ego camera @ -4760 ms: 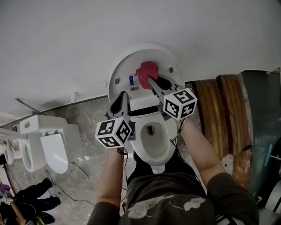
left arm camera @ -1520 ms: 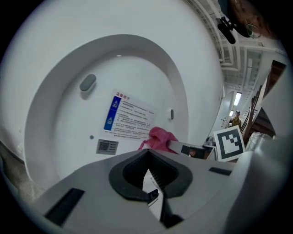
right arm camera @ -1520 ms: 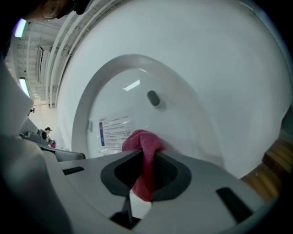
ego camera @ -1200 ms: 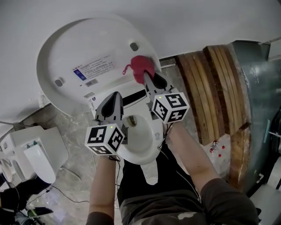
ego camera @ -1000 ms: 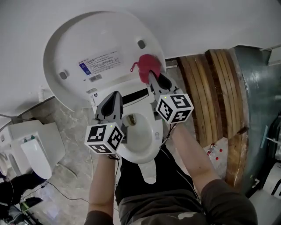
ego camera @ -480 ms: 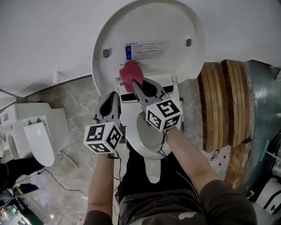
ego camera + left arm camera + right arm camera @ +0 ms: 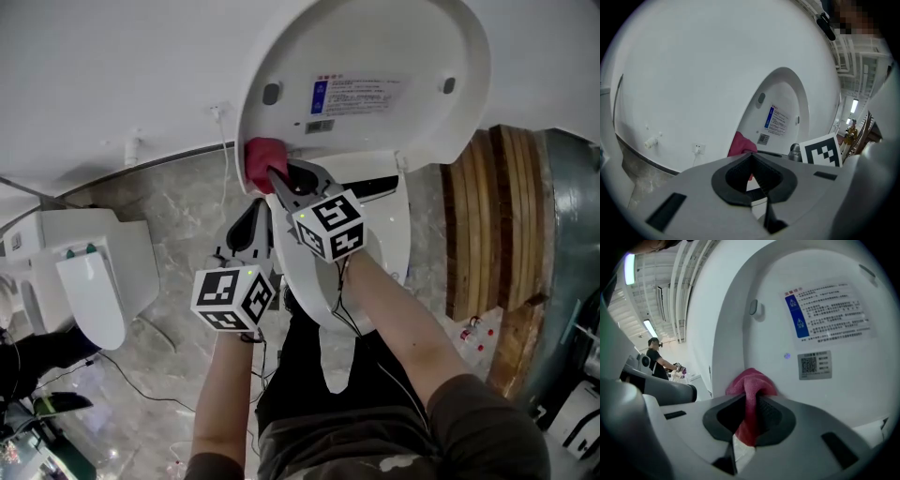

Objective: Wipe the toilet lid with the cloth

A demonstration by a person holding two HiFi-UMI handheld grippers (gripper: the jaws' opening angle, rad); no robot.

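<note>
A: While both forearms fill the bottom of the head view, what's nearest the camera?
B: The marker cubes [image 7: 232, 297]. Past them, the left gripper [image 7: 261, 202] sits lower-left, jaws together w/ nothing btwn them; its own view shows that plainly. The right gripper [image 7: 273, 175] is just beside it and points further in.
A: And that one?
B: Clamped on the cloth [image 7: 262, 155], which is pink. In the right gripper view a fold runs down btwn the pads and the rest bunches out past the tips. The end inside the jaws is hidden.
A: Where's it sit vs the toilet lid [image 7: 375, 56]?
B: Lid's up, inner side facing us. The cloth is at its lower-left edge, just under the round bumper [image 7: 271, 93]. It looks to be against the plastic, but how hard it presses I can't tell.
A: Anything cut off?
B: The lid's top rim runs out of frame in the head view. The seat [image 7: 389, 234] below is mostly covered by the right gripper & arm. The label [image 7: 361, 94] on the lid has print too small to read.
A: Further back?
B: White wall [image 7: 112, 75], a second toilet [image 7: 94, 281] at left on the marble floor [image 7: 178, 234], and wood slats [image 7: 487, 216] at right.
</note>
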